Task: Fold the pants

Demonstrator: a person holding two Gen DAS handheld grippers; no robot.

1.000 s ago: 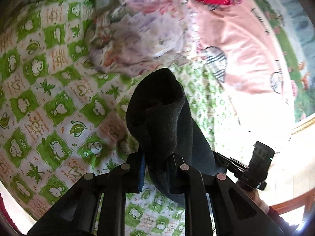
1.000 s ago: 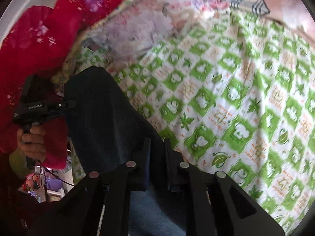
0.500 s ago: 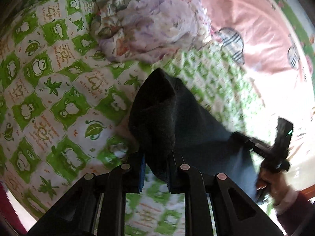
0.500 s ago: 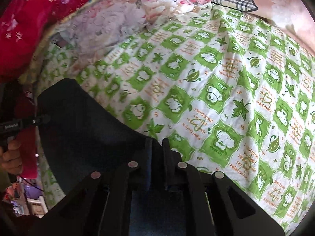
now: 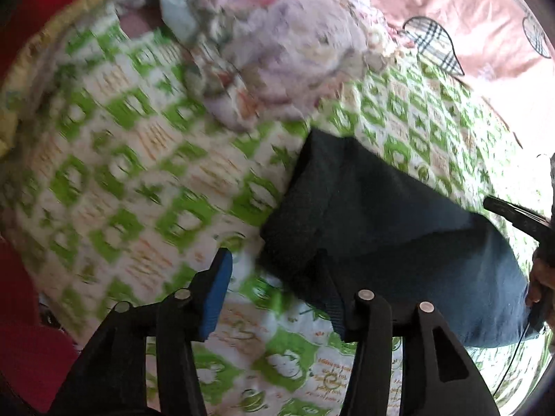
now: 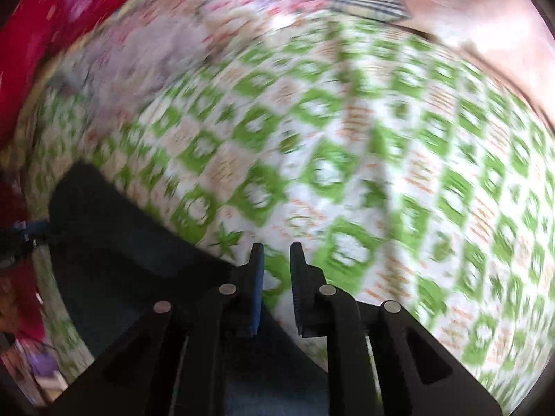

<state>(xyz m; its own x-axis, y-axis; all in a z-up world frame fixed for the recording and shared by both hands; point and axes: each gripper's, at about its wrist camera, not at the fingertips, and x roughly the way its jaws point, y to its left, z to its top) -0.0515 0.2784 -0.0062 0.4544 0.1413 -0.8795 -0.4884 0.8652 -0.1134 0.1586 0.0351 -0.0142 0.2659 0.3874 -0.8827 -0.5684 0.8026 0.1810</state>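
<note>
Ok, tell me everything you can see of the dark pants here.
The pants are dark navy, of a soft, matte, slightly fuzzy cloth, lying in a folded slab on the green-and-white checked bedspread. One corner points up the bed toward a crumpled floral cloth. The left gripper stands open at their near edge, its right finger against the cloth. The right gripper, open too, holds nothing.
</note>
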